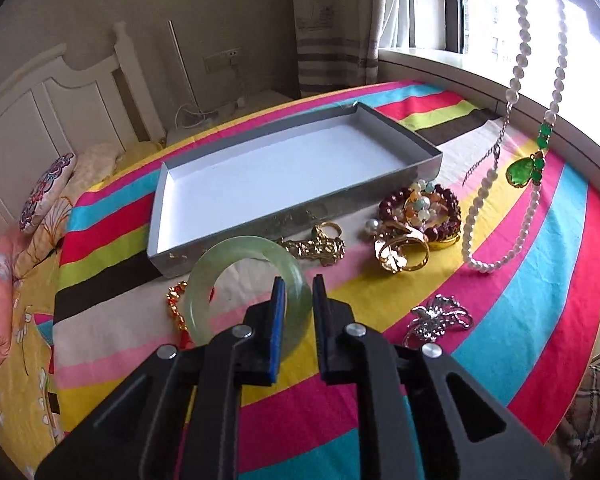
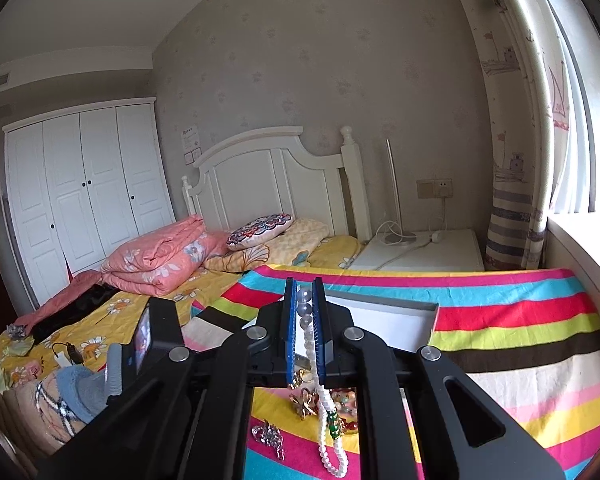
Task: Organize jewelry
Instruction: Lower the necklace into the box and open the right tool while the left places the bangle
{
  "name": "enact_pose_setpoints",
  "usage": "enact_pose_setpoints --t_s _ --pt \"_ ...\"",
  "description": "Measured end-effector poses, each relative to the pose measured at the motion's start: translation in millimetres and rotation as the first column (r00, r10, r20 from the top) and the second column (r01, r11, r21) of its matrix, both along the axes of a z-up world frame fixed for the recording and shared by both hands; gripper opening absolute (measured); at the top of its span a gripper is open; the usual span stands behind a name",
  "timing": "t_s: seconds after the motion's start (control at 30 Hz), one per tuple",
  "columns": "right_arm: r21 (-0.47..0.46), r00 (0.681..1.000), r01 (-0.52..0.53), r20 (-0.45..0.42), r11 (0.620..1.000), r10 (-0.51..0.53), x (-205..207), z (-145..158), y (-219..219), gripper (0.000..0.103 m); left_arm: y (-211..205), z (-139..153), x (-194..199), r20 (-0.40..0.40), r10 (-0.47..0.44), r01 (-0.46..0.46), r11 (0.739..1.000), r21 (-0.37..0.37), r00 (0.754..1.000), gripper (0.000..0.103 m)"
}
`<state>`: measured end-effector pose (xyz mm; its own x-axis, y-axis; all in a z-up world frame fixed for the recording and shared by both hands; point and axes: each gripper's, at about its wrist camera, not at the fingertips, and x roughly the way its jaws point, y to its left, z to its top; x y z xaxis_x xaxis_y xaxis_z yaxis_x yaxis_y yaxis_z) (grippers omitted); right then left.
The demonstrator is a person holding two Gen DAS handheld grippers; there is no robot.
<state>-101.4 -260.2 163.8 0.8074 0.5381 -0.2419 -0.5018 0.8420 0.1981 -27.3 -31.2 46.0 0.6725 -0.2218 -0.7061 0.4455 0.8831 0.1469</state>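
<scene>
A white pearl necklace with a green pendant hangs from the top right, its lower loop resting on the striped cloth. My right gripper is shut on that pearl necklace, which dangles below it. My left gripper is open and empty, its left finger over a pale green jade bangle. An empty grey tray with a white floor lies behind the bangle. Gold rings, a gold chain and beaded bracelets lie in front of it.
A silver brooch lies right of my left gripper, and shows in the right wrist view. A small gold and red charm lies left of the bangle. The striped cloth covers the table. A bed with pillows stands to the left.
</scene>
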Motion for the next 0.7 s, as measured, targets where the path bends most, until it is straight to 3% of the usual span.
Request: enact_pose_setpoints --t_s 0.27,0.7 --pt "-0.062 0.998 -0.005 0.065 0.998 0.009 4 28 16 0.009 -4 41 -8 0.074 -0.007 0.008 1.000 -0.008 0.997 0.013" --pt "-0.181 0.995 0.033 0.100 0.983 -0.015 53 64 36 0.010 -1 62 35 0.060 0.044 -0.043 0.999 -0.017 0.997 0.013"
